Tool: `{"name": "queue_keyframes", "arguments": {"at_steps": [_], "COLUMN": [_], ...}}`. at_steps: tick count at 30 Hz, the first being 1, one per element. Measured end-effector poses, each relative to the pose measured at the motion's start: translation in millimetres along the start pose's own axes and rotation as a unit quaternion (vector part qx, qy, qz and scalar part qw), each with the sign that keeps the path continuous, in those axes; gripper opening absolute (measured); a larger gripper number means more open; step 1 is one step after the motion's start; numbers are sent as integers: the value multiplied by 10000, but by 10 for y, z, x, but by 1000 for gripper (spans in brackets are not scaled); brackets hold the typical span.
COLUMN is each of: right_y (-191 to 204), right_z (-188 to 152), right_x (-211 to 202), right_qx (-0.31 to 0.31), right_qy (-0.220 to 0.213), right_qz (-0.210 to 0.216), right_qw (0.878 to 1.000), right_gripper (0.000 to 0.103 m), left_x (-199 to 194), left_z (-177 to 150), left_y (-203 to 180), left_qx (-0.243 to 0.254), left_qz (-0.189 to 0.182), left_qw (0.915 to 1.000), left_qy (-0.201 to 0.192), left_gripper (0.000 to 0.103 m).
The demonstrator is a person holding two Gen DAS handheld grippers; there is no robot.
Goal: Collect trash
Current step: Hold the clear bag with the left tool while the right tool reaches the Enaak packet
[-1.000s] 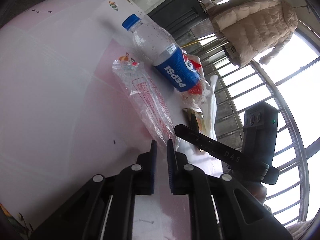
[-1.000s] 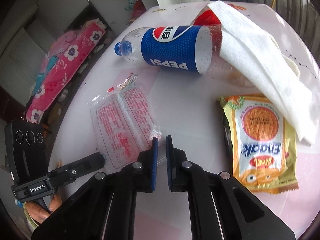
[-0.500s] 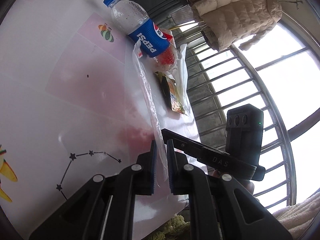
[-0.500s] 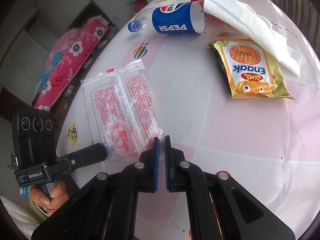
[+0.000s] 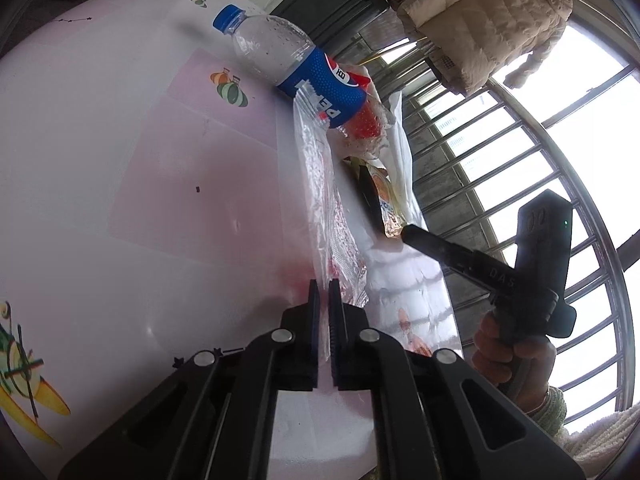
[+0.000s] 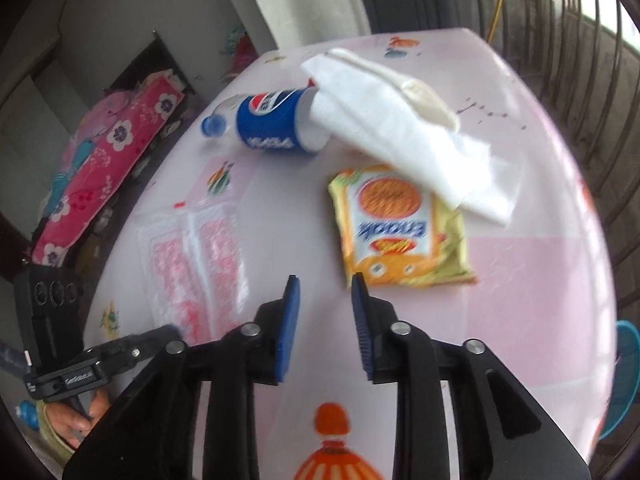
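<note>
Your tabletop (image 6: 520, 280) is pale pink and white with cartoon prints, and the trash sits toward its far side. The white paper towel (image 6: 400, 128) is the biggest piece, draped over the base of the Pepsi bottle (image 6: 272, 124), which lies on its side with the blue cap pointing at the left edge. Just nearer to you than the towel, partly tucked under its corner, lies the yellow snack packet (image 6: 400, 228), flat and face up. The clear plastic wrapper (image 5: 320, 216) with red print runs from beside the bottle toward the near left edge.

Your left gripper (image 5: 324, 292) is pinched tight on the near end of that wrapper, and the film stands up edge-on between the pads. Your right gripper (image 6: 325, 284) hangs over bare tabletop between wrapper and snack packet; its jaws are opening, with nothing between them. Your right hand (image 5: 512, 360) shows beside the near right edge in the left wrist view.
</note>
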State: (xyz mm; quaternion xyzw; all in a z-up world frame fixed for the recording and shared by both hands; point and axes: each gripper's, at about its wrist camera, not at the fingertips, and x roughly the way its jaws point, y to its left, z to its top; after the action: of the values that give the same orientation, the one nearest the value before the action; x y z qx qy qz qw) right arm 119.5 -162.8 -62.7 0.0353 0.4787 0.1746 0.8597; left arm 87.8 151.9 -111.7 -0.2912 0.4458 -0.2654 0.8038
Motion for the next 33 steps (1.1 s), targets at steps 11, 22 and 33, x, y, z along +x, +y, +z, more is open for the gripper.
{"name": "queue_keyframes", "arguments": {"at_steps": [11, 22, 33], "right_y": [13, 12, -69], "right_z": [139, 102, 108], "right_x": [438, 405, 362], "right_qx": [-911, -911, -192], "right_qy": [103, 77, 141], "right_qz": [-872, -787, -314], "right_qw": [9920, 9927, 9992], "right_gripper": [43, 44, 0], "left_x": [41, 49, 43], "left_z": [50, 58, 61], "left_y": [-24, -33, -27], "left_qx": [83, 82, 62], "left_qz": [193, 305, 337], "left_qw": [9997, 9995, 9994], "left_qy": [-80, -75, -105], "left_gripper": [3, 3, 3]}}
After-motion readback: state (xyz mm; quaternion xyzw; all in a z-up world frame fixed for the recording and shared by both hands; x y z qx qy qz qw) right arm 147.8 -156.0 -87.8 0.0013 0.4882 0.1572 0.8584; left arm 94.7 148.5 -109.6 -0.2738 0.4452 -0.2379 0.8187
